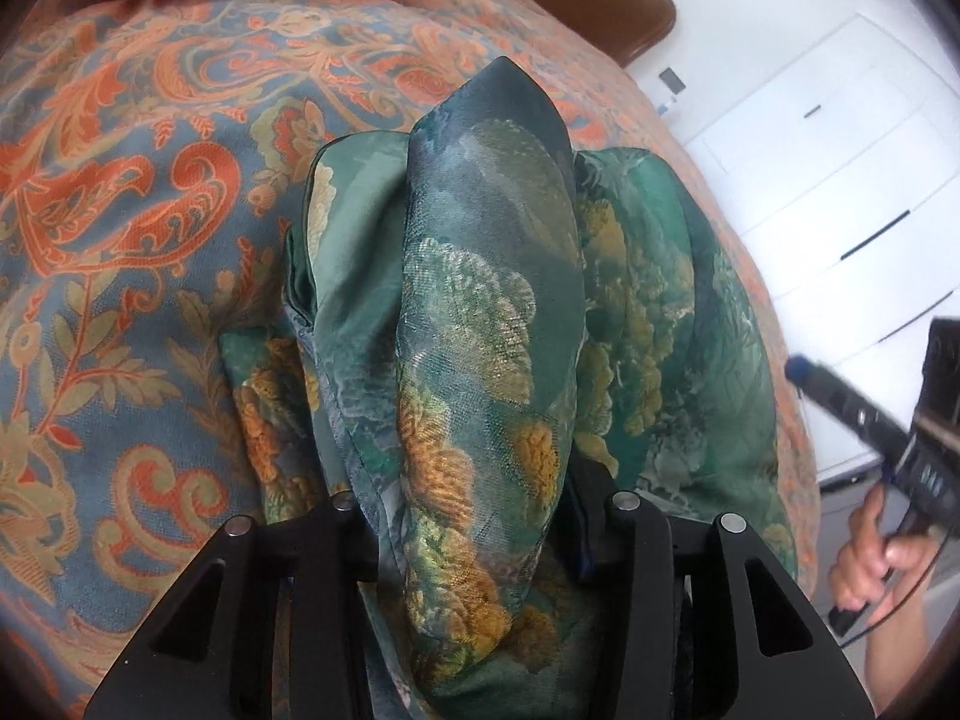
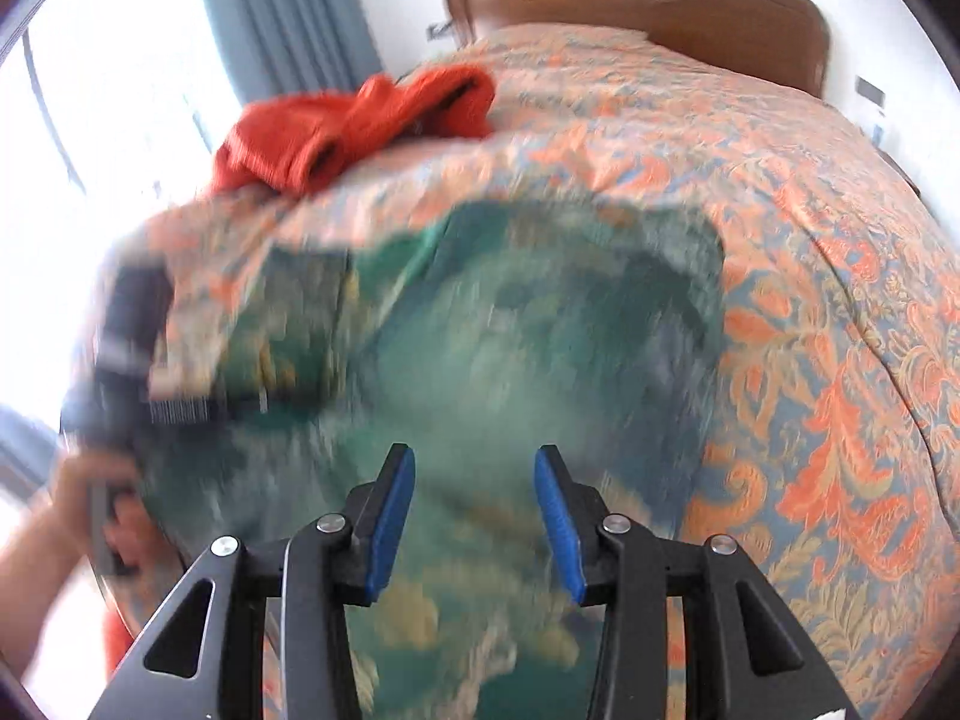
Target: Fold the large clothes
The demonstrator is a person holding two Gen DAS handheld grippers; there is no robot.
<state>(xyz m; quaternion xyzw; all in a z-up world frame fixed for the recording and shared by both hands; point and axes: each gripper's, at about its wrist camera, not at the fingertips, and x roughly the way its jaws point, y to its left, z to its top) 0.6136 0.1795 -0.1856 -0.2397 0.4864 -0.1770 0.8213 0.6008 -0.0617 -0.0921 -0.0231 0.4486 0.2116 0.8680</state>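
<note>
A green garment (image 1: pixel 492 300) with a yellow flower print lies in folds on the patterned bedspread (image 1: pixel 120 210). A tall hump of it rises between the jaws of my left gripper (image 1: pixel 480 468) and hides both fingertips, so I cannot see whether the pads press on it. The right wrist view is blurred. There the green garment (image 2: pixel 510 330) spreads under my right gripper (image 2: pixel 474 468), which is open with bare blue pads (image 2: pixel 390 516) and nothing between them. My right gripper (image 1: pixel 888 420) also shows at the right edge of the left wrist view, held by a hand (image 1: pixel 876 558).
An orange-red garment (image 2: pixel 360 126) lies crumpled at the bed's far left corner. The wooden headboard (image 2: pixel 660 6) stands behind. White drawers (image 1: pixel 840 150) stand beside the bed. A blue curtain (image 2: pixel 282 12) hangs by a bright window. Bedspread (image 2: pixel 840 300) lies bare to the right.
</note>
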